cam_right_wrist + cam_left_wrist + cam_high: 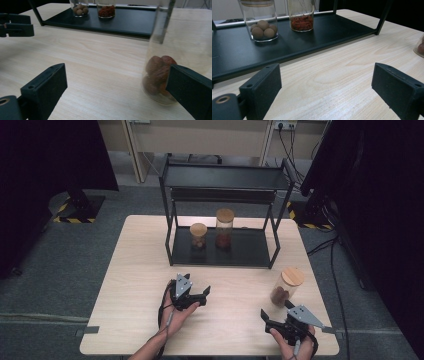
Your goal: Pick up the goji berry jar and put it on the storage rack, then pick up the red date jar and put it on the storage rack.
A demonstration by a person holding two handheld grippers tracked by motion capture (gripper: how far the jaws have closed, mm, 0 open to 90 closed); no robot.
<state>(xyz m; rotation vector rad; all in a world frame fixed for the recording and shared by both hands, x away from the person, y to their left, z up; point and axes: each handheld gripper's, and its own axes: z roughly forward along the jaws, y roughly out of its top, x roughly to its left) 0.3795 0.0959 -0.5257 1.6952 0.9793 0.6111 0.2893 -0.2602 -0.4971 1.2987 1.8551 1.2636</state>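
With jaws apart and nothing clamped, the right hand-held gripper (274,312) rests on the pale wooden surface (145,270), the clear glass jar with a bamboo lid holding brown fruit (285,287) just ahead by its right jaw, the left hand-held gripper (200,296) likewise apart.

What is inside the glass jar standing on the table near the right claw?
The glass jar holds a few reddish-brown wrinkled lumps piled at the bottom; the rest looks empty. A wooden lid caps it. The right claw has one finger covering part of the pile.
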